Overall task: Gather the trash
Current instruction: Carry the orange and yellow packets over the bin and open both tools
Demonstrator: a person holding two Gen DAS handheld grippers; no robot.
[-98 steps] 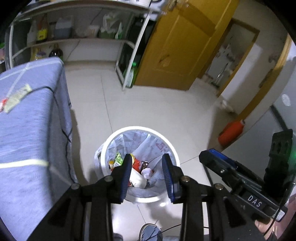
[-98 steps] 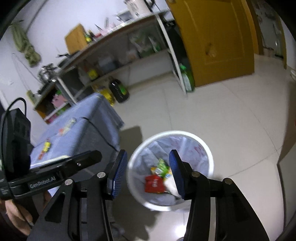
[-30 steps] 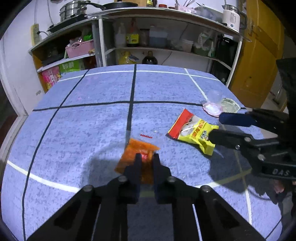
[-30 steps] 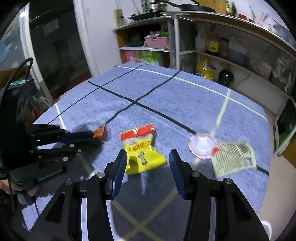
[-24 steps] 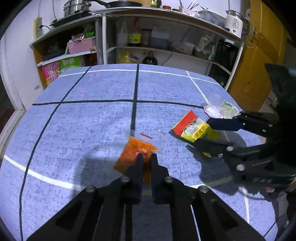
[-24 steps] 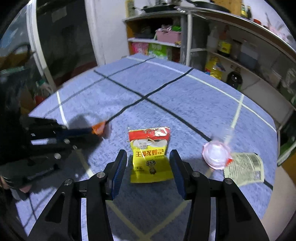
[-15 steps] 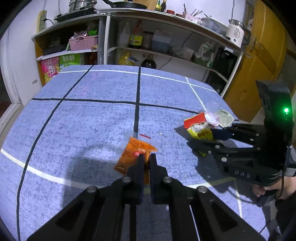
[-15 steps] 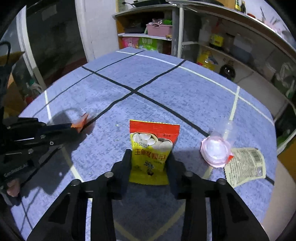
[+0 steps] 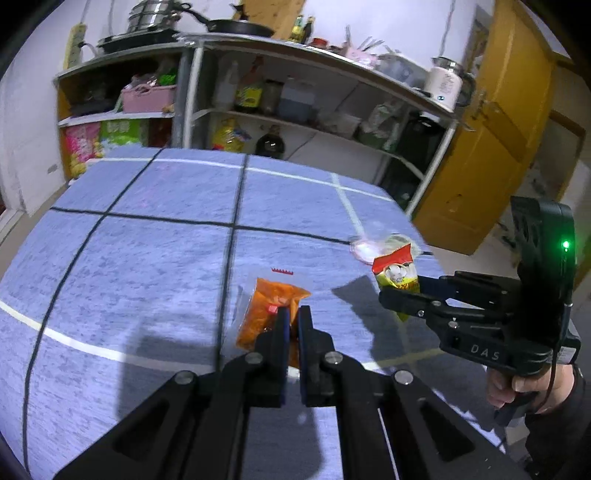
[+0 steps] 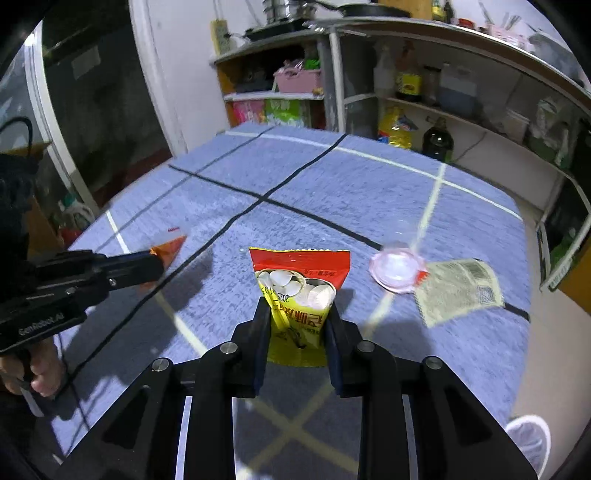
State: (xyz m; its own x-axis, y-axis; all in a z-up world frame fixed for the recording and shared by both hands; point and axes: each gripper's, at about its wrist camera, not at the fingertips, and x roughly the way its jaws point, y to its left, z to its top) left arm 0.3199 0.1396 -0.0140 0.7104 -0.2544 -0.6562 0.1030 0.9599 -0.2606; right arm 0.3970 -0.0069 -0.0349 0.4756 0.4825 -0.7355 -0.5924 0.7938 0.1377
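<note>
A blue grid-lined tablecloth (image 10: pixel 369 192) covered the table before kitchen shelving (image 9: pixel 295 92). The left gripper (image 9: pixel 290 317) clamped the orange wrapper (image 9: pixel 269 314). The right gripper (image 10: pixel 297 314), jaws just closing, pinched the yellow snack bag (image 10: pixel 299 288) upright.

This is looking like a home kitchen that is doubling as a store room. Across the top of the left wrist view, open metal shelving (image 9: pixel 295 74) is running along a white wall, carrying a stack of steel pots (image 9: pixel 147 18) and a black frying pan (image 9: pixel 236 26) at the upper left and a white electric kettle (image 9: pixel 445 86) at the upper right. Oil and sauce bottles (image 9: pixel 247 92) are standing on the middle shelf, with a pink basket (image 9: pixel 147 98) to their left. A yellow wooden door (image 9: pixel 491 140) is filling the right side. A table under a blue grid-lined cloth (image 9: pixel 147 240) is occupying the centre, and pale floor tiles are showing at the right edge.
</note>
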